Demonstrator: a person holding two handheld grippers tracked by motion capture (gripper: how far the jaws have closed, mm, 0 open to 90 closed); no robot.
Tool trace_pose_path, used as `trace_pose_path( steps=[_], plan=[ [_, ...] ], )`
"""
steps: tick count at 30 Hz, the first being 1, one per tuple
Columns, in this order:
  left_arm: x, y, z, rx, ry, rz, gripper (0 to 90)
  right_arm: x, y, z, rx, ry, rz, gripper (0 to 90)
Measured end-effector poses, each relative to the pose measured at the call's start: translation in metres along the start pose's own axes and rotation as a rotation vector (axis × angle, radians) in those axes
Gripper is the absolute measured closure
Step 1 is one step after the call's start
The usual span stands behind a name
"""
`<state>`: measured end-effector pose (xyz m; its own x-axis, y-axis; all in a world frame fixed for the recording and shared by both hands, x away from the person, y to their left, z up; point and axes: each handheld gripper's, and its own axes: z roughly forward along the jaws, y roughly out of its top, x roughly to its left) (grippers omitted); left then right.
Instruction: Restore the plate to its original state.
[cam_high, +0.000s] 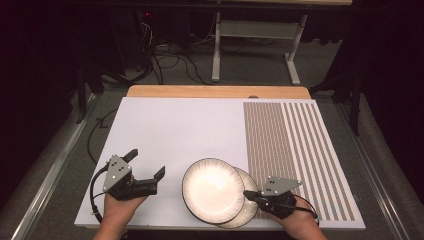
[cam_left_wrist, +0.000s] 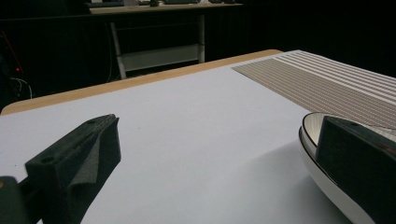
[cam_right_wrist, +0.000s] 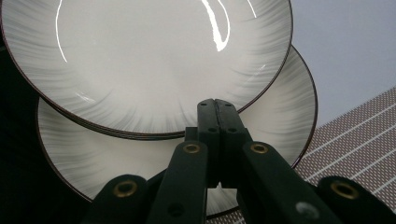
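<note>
With your right gripper (cam_high: 248, 194) pinched narrow on the upper white dark-rimmed ceramic plate (cam_high: 212, 189) near the table's front edge and your left gripper (cam_high: 148, 163) wide, it could slip.

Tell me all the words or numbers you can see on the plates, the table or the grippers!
There are none to read.
The two plates, top plate and lower plate, carry only grey streaks and a dark rim, no writing.
The white mat has a patch of brown stripes, a pattern, not letters.
The left gripper and right gripper bear no label that can be made out.
</note>
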<state>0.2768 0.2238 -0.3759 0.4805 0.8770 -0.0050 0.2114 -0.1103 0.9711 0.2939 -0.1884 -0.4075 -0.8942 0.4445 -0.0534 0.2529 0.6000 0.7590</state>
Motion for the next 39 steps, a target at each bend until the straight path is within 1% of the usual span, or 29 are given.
trace_pose_path(
  steps=[18,22,27,33,39],
  plan=[
    [0.0018,-0.0011,0.0007,0.005,-0.003,-0.008,1.5,-0.0008,-0.0005,-0.0002,0.003,0.006,0.003,90.0],
    [0.0022,-0.0014,0.001,0.011,-0.003,-0.002,1.5,-0.0008,-0.0007,-0.0003,0.005,0.007,0.005,90.0],
    [0.0037,-0.0031,0.0015,0.006,-0.001,-0.01,1.5,-0.0009,-0.0007,-0.0003,0.009,0.006,0.009,90.0],
    [0.0043,-0.0045,0.0017,-0.005,0.004,-0.007,1.9,-0.0014,-0.0008,-0.0002,0.009,0.005,0.007,90.0],
    [0.0054,-0.007,0.0028,-0.012,-0.007,-0.006,2.0,-0.0022,-0.0011,-0.0009,0.004,0.0,0.014,90.0]
  ],
)
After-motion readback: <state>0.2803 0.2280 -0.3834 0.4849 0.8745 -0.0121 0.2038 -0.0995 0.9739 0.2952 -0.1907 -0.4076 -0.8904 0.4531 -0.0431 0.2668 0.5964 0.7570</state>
